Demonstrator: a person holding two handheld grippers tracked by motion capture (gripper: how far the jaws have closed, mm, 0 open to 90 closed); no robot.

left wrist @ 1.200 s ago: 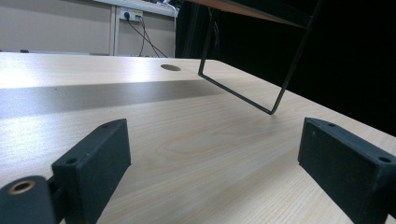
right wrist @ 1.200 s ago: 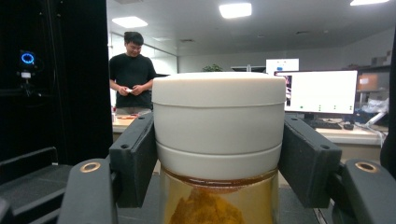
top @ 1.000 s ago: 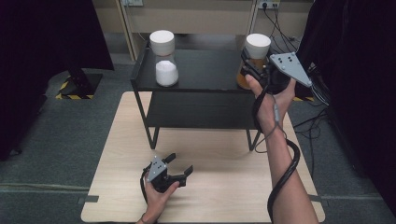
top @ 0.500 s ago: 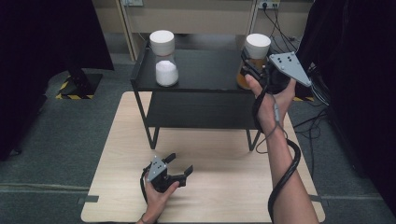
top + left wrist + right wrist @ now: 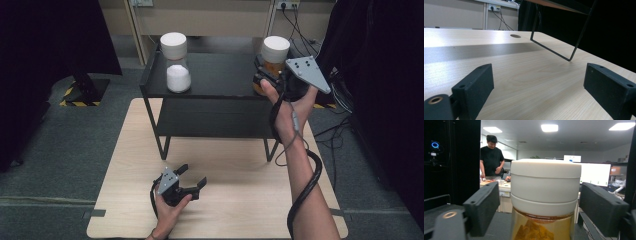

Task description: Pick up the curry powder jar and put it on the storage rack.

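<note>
Two white-lidded glass jars stand on the black shelf (image 5: 220, 75). One holds white powder (image 5: 175, 65) at the left. The other holds orange-brown pieces (image 5: 274, 55) at the right. My right gripper (image 5: 264, 75) is level at that right jar. Its jaws have just been opening. In the right gripper view the jar (image 5: 545, 185) stands between the jaws with a gap on each side, so the right gripper (image 5: 541, 205) is open. My left gripper (image 5: 193, 175) rests open on the wooden table (image 5: 240, 170). Nothing lies between its jaws (image 5: 537, 80).
The shelf's thin metal legs (image 5: 574, 50) stand on the table ahead of the left gripper. A lower shelf board (image 5: 215, 120) sits under the top one. Cables and wall sockets (image 5: 295, 15) are behind. A person (image 5: 490, 157) stands far off in the room.
Both hands and both jars stay where they were; any widening of the right jaws is too small to see from above.
</note>
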